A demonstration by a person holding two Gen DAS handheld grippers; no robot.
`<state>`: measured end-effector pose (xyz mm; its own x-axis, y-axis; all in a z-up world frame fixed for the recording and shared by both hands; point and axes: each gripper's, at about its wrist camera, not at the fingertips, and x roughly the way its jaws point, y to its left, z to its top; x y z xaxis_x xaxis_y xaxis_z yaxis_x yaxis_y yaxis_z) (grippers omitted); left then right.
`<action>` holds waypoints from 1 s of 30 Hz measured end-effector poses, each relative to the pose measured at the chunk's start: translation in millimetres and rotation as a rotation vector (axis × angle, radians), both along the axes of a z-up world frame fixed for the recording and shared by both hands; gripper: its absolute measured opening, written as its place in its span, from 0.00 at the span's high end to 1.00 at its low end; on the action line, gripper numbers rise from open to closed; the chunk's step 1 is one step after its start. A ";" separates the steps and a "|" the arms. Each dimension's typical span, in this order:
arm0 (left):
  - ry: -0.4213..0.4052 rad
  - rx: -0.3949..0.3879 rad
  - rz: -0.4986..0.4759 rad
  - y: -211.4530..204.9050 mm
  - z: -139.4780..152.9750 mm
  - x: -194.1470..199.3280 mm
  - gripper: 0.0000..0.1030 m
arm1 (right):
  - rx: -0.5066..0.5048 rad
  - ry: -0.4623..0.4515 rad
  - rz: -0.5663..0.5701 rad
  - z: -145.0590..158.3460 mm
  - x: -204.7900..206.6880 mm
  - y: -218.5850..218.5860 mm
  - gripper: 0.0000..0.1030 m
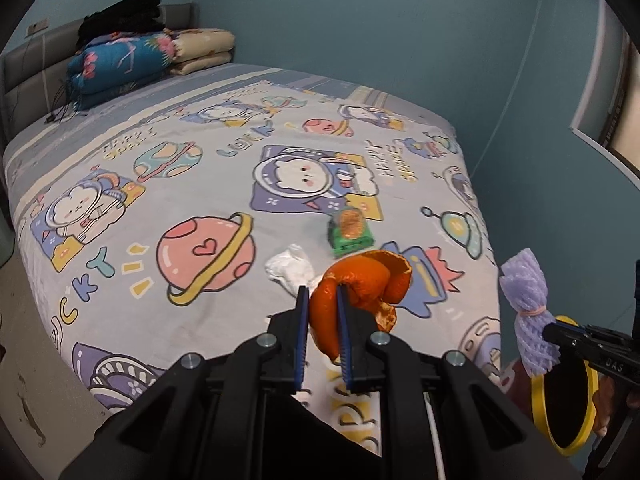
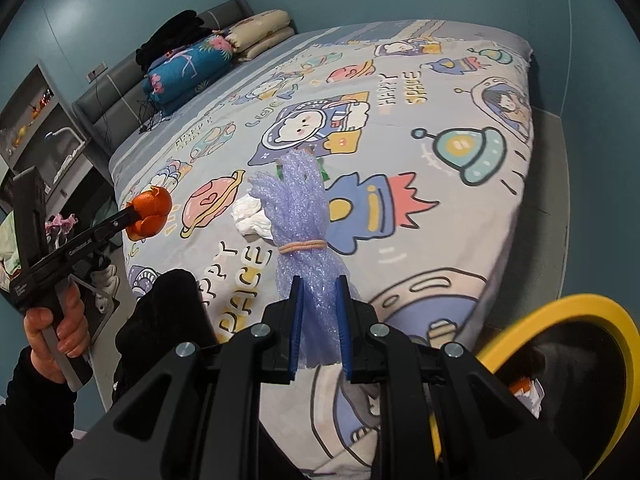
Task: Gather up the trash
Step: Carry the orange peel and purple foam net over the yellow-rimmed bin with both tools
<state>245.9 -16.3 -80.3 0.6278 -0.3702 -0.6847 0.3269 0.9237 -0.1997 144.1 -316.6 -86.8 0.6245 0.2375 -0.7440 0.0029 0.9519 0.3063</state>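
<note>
My left gripper is shut on an orange peel and holds it above the bed's near edge; the peel also shows in the right wrist view. My right gripper is shut on a purple foam net tied with a rubber band, held above the bed; the net also shows in the left wrist view. A crumpled white tissue and a green snack wrapper lie on the bed. A black bin with a yellow rim stands beside the bed, low right.
The bed has a cartoon space-print sheet. Folded quilts and black clothes are stacked at the headboard. Blue walls surround it. A shelf stands at the left. The bin holds some scraps.
</note>
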 end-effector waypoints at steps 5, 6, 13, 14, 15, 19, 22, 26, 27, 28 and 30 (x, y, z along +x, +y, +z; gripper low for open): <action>-0.015 -0.013 -0.056 -20.5 9.4 -17.9 0.88 | 0.010 -0.018 -0.041 5.6 -18.0 -17.9 0.86; -0.021 -0.011 -0.067 -24.7 10.6 -21.6 0.88 | 0.005 -0.021 -0.054 7.1 -22.6 -22.3 0.86; -0.037 -0.006 -0.158 -58.7 15.6 -47.8 0.88 | 0.026 -0.046 -0.126 14.2 -42.7 -48.6 0.86; -0.038 -0.004 -0.163 -61.4 15.7 -50.1 0.88 | 0.031 -0.048 -0.134 14.6 -45.8 -52.8 0.86; -0.037 -0.004 -0.169 -64.4 15.8 -52.3 0.88 | 0.034 -0.049 -0.141 14.8 -47.7 -56.0 0.86; -0.035 -0.008 -0.201 -78.4 16.8 -60.8 0.88 | 0.048 -0.054 -0.182 15.4 -57.6 -70.6 0.86; -0.035 -0.007 -0.223 -88.5 17.7 -66.5 0.88 | 0.049 -0.061 -0.219 16.9 -65.6 -83.8 0.86; -0.041 -0.001 -0.254 -103.6 20.1 -75.7 0.88 | 0.047 -0.076 -0.270 19.3 -77.8 -100.1 0.86; -0.041 0.000 -0.261 -107.4 20.3 -77.2 0.88 | 0.051 -0.077 -0.282 19.3 -81.1 -105.5 0.86; -0.040 0.001 -0.272 -111.9 20.7 -79.6 0.88 | 0.050 -0.077 -0.294 19.1 -84.2 -109.7 0.86; -0.043 0.006 -0.289 -119.7 21.2 -83.9 0.88 | 0.046 -0.081 -0.313 18.8 -89.6 -116.3 0.86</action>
